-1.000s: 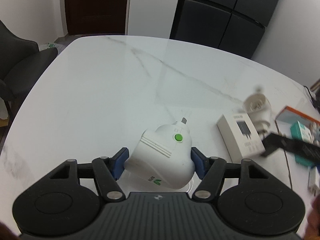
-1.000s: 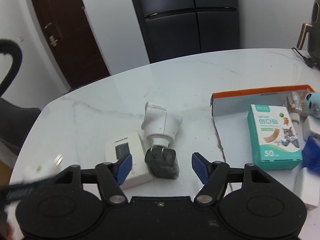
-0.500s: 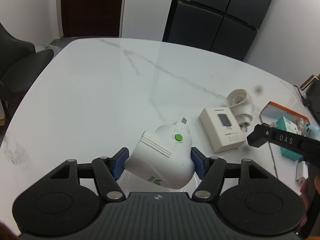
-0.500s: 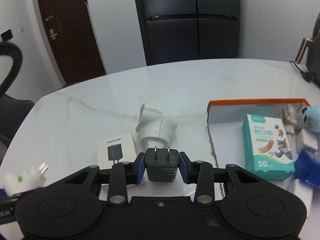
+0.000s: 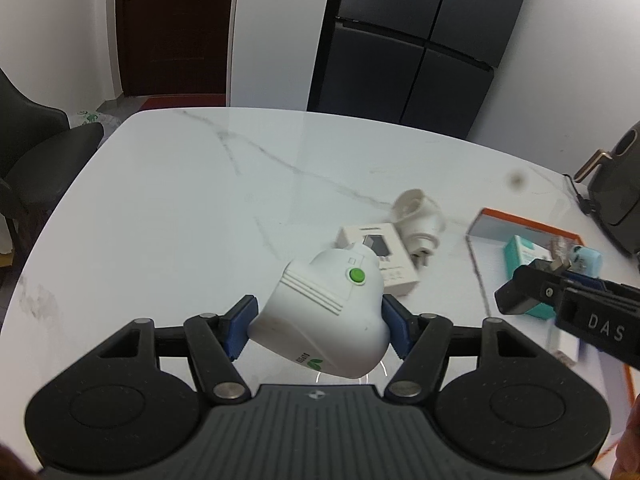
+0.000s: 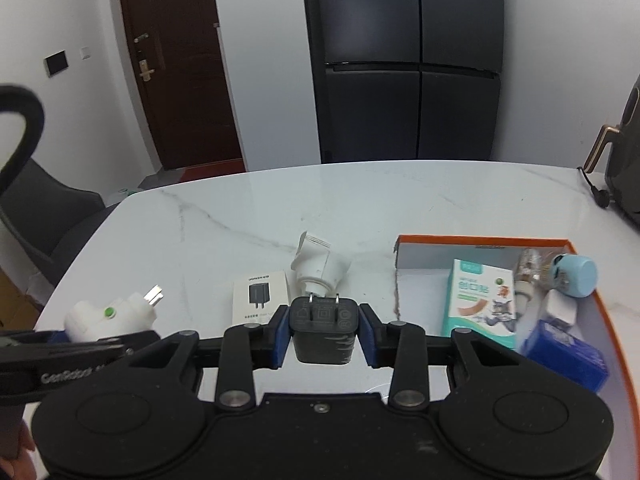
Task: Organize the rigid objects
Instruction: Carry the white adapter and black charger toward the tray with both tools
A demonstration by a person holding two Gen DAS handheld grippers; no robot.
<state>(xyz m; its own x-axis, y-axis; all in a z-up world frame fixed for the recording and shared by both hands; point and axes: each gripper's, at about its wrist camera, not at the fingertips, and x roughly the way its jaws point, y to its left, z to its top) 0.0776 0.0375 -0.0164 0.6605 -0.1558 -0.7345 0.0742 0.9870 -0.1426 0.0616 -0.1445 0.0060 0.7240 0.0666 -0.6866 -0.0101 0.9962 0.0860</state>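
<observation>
**Both plugs now lifted above the table**

The left gripper (image 5: 318, 328) is clamping the white adapter (image 5: 326, 320) and carrying it higher than a second ago, nearer the white charger box (image 5: 384, 256). The right gripper (image 6: 323, 340), which was standing spread over the black charger (image 6: 323, 330) a second ago, is now gripping it above the marble table (image 6: 248, 216), beside the orange tray (image 6: 480, 240).
</observation>
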